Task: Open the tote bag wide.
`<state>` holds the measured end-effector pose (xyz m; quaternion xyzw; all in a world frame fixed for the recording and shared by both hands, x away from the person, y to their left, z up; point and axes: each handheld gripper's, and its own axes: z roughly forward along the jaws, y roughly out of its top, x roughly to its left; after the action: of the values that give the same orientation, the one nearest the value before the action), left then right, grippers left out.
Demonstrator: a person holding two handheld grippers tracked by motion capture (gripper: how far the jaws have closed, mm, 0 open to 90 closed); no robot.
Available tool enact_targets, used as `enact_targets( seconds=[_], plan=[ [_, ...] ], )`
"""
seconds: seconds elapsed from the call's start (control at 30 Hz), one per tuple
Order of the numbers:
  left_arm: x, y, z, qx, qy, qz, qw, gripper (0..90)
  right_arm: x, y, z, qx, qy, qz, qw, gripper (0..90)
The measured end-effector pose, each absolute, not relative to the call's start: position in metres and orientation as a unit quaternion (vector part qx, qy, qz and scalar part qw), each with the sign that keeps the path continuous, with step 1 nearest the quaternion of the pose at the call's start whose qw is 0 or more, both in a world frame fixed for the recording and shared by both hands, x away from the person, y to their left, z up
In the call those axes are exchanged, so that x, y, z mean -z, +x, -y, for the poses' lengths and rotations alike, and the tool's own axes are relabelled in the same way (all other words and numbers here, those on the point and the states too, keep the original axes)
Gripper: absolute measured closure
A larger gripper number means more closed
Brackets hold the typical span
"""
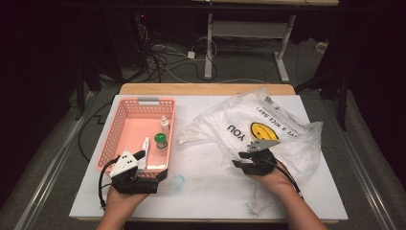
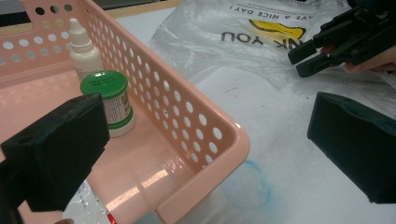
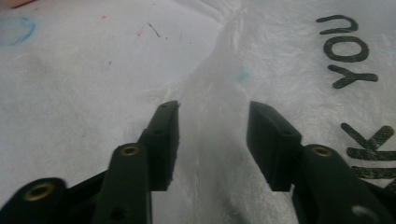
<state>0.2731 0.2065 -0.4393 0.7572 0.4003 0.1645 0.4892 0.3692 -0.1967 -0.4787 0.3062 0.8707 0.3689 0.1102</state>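
A clear plastic bag (image 1: 268, 120) printed with a yellow smiley and black letters lies crumpled on the right of the white table. My right gripper (image 1: 239, 159) sits low at the bag's left edge. In the right gripper view its jaws (image 3: 212, 126) stand apart astride a raised fold of the bag (image 3: 215, 70), and the pads are clear of it. My left gripper (image 1: 152, 165) is open at the near right corner of a pink basket (image 1: 143, 101). One jaw is inside the basket (image 2: 224, 135) and the other is outside, over the table.
Inside the basket stand a green-lidded jar (image 1: 161, 140) (image 2: 105, 86) and a white dropper bottle (image 1: 164, 123) (image 2: 84, 46), with a white packet (image 1: 145, 146) beside them. A faint blue ring (image 1: 177, 181) marks the table. Cables and a desk frame lie beyond the far edge.
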Motion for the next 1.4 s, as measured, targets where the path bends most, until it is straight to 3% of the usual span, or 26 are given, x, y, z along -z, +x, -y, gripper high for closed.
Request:
enact_targets(
  seconds=[0.4, 0.83, 1.1, 1.17, 1.4],
  plan=[
    [0.4393, 0.2732, -0.2051, -0.164, 0.759, -0.398, 0.488, 0.0, 0.4809, 0.3684, 0.1963, -0.364, 0.295, -0.876, 0.116, 89.3],
    [0.439, 0.273, -0.2052, -0.165, 0.759, -0.398, 0.488, 0.0, 0.4811, 0.3691, 0.1985, -0.366, 0.303, -0.871, 0.123, 90.0],
    [0.439, 0.2731, -0.2056, -0.165, 0.759, -0.399, 0.487, 0.0, 0.4851, 0.3706, 0.195, -0.356, 0.297, -0.878, 0.124, 71.8],
    [0.439, 0.2732, -0.2058, -0.165, 0.759, -0.399, 0.488, 0.0, 0.4856, 0.3702, 0.1939, -0.356, 0.293, -0.878, 0.128, 71.5],
    [0.439, 0.2733, -0.2061, -0.165, 0.759, -0.399, 0.487, 0.0, 0.4855, 0.371, 0.1952, -0.353, 0.302, -0.875, 0.134, 90.0]
  ],
)
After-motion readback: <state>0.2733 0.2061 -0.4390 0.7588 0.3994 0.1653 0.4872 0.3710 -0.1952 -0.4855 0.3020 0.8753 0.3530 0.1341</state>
